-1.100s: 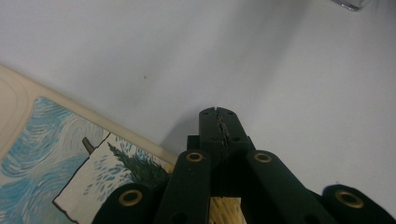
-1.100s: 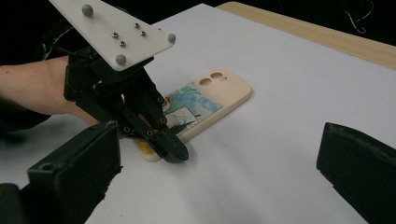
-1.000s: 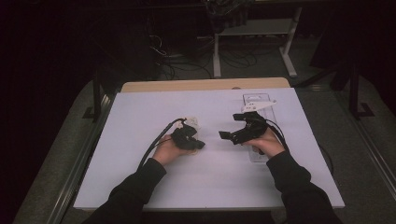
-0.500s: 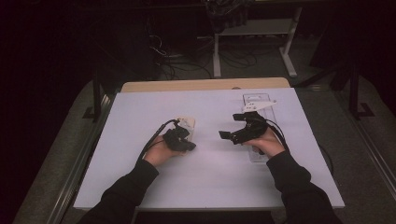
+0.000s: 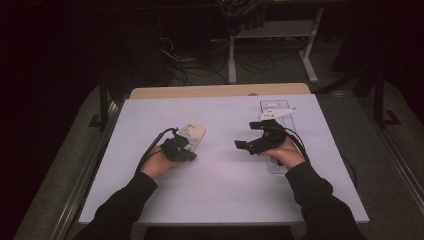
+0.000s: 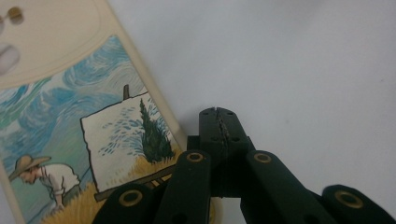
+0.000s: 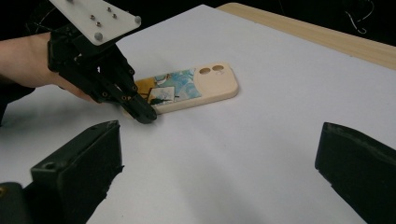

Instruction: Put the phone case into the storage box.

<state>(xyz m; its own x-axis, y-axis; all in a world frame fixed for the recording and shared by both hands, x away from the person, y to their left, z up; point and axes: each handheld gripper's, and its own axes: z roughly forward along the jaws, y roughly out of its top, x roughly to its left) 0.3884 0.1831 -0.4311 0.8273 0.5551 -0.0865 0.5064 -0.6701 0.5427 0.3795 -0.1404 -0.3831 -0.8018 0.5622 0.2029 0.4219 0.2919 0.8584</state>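
Note:
A cream phone case printed with a painting lies back-up on the white table top. In the left gripper view the case runs along the left, its long edge right beside my jaw tips. My left gripper is shut with nothing between its jaws, its tip low at the table beside the case. From the right gripper view, the left gripper touches the painted end of the case. My right gripper stands open wide, apart from the case and pointing at it.
A clear plastic tray lies under and behind the right hand at the table's right. A wooden edge runs along the far side. Beyond it are a dark floor, cables and a stand.
The left gripper has drawn left and a little toward the person, and more of the case shows. The case seems to have shifted slightly left. The right gripper has stayed put.

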